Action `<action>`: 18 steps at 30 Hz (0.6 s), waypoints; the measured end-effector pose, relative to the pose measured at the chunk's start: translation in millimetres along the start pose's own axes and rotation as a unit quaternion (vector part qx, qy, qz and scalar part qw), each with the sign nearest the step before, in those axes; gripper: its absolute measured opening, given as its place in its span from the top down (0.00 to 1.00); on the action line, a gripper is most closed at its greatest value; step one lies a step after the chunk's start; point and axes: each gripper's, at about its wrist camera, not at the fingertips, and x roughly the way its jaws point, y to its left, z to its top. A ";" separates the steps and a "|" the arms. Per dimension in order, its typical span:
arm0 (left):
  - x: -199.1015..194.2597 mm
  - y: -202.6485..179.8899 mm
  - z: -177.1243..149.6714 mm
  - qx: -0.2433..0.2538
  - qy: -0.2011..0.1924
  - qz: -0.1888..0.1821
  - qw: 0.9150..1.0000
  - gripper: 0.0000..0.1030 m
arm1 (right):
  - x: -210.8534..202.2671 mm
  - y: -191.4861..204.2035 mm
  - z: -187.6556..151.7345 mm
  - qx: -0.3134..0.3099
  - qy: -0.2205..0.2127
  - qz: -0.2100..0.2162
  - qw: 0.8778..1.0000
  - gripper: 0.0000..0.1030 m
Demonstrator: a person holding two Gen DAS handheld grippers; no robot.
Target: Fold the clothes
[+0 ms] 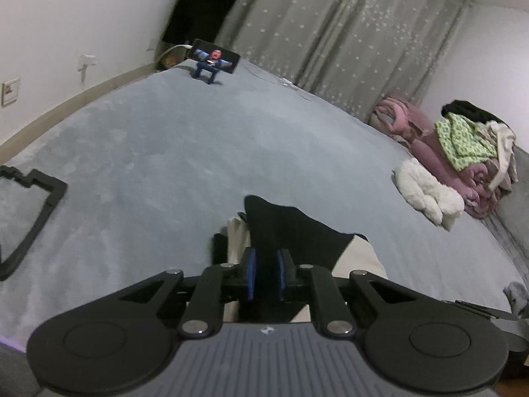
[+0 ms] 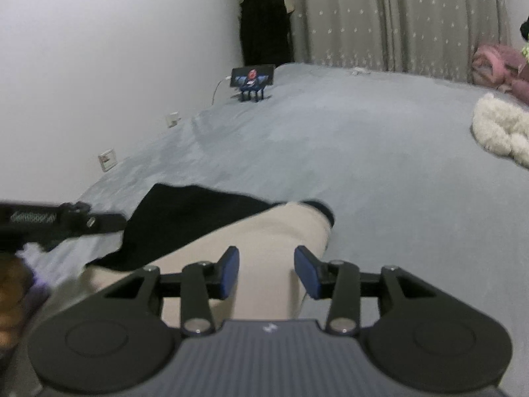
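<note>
A black and cream garment lies on the grey bed cover (image 1: 165, 152). In the left wrist view its black part (image 1: 287, 221) runs up between the blue pads, with the cream part (image 1: 362, 256) to the right. My left gripper (image 1: 265, 255) is shut on the black fabric. In the right wrist view the cream part (image 2: 264, 228) lies under my right gripper (image 2: 267, 254), and the black part (image 2: 185, 211) spreads to the left. The right jaws stand open above the cream cloth, pads not touching it.
A phone on a blue stand (image 1: 215, 58) sits at the bed's far end by the wall. A white fluffy item (image 1: 426, 195) and a pile of pink bedding and clothes (image 1: 463, 152) lie on the right. A black frame (image 1: 33, 205) rests at the left.
</note>
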 end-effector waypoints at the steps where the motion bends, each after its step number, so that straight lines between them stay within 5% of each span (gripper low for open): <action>1: 2.5 -2.9 -2.2 0.008 0.000 0.001 1.000 0.88 | -2.7 0.8 -1.6 0.001 0.006 0.004 1.000 0.63; 18: 22.7 -1.5 -12.6 0.029 0.030 0.048 0.998 0.88 | 4.8 20.6 -31.3 -0.059 0.055 -0.023 0.997 0.61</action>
